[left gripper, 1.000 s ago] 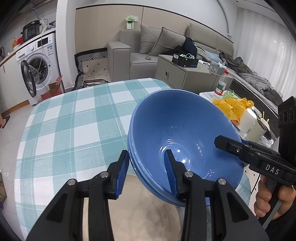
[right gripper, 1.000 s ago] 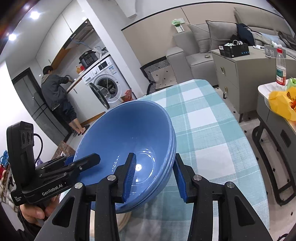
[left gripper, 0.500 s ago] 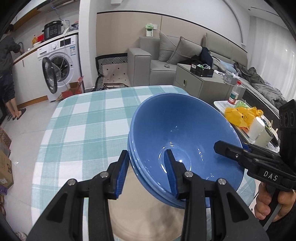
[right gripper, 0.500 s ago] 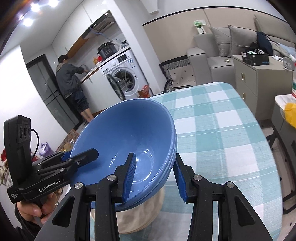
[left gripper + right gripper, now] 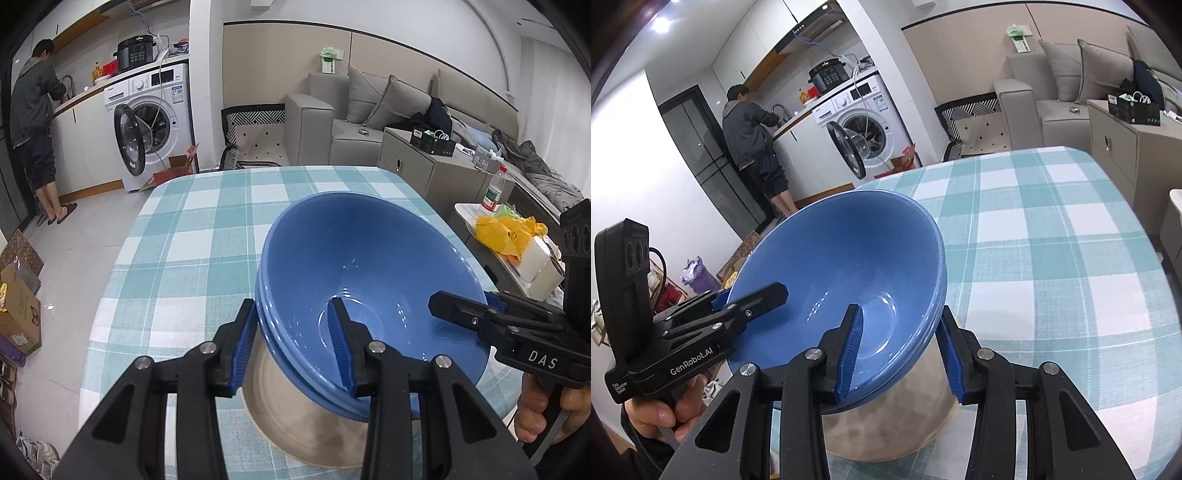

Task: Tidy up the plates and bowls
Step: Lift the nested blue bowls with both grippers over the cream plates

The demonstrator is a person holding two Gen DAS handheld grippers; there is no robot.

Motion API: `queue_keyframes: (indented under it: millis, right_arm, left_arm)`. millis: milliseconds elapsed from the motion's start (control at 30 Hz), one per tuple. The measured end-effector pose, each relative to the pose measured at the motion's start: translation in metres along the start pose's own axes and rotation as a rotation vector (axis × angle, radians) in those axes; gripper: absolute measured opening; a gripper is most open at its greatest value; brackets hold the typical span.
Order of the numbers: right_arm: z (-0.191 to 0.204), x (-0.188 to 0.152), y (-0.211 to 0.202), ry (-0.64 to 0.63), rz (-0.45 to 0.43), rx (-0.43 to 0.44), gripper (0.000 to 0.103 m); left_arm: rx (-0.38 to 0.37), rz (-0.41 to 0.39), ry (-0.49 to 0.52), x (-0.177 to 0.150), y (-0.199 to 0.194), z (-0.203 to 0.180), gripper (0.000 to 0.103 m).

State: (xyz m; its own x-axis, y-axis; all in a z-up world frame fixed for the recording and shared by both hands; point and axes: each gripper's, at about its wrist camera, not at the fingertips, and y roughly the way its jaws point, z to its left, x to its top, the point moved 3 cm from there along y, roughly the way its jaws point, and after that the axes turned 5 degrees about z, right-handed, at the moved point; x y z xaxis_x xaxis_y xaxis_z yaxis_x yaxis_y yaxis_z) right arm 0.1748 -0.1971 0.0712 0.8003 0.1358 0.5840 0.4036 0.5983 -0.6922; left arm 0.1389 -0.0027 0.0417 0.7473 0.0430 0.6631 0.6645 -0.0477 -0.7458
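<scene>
change: stacked glossy blue ceramic bowls [image 5: 369, 280] carried sideways over the teal-checked tablecloth table [image 5: 192, 236] — more kitchen now ahead | left gripper [image 5: 291, 345], right gripper [image 5: 899, 349] both clenched on rims | bowls seemingly airborne — placement pending

"DAS" on right hand-held gripper [image 5: 458, 314]; "GenRobot.AI" on left hand-held gripper [image 5: 750, 299].

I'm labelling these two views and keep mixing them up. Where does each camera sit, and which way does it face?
Left wrist: on the left claw, looking down along it at the blue bowls; the right claw and a hand show at right.
Right wrist: on the right claw, facing the same bowls; the left claw shows at left.
Shared: bowls, checked table, washing machine.
</scene>
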Motion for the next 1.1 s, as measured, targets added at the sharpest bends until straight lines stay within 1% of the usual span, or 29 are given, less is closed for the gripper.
queue_keyframes:
  millis: [133, 367, 567, 833, 1100]
  right_arm:
    - [0.003, -0.003, 0.008, -0.006, 0.016, 0.000, 0.042]
    - [0.004, -0.007, 0.021, -0.012, 0.046, -0.007, 0.042]
    - [-0.003, -0.007, 0.026, 0.000, 0.032, -0.009, 0.042]
    - [-0.013, -0.004, 0.029, 0.031, 0.014, 0.000, 0.042]
    - [-0.014, -0.003, 0.031, 0.021, 0.016, 0.005, 0.042]
  left_arm:
    - [0.021, 0.018, 0.002, -0.006, 0.008, 0.004, 0.038]
    - [0.019, 0.061, -0.021, -0.012, 0.024, 0.012, 0.038]
    - [0.010, 0.054, -0.014, -0.012, 0.030, 0.011, 0.038]
    - [0.017, 0.059, 0.005, -0.005, 0.037, 0.007, 0.038]
    - [0.021, 0.054, 0.024, -0.004, 0.035, 0.006, 0.039]
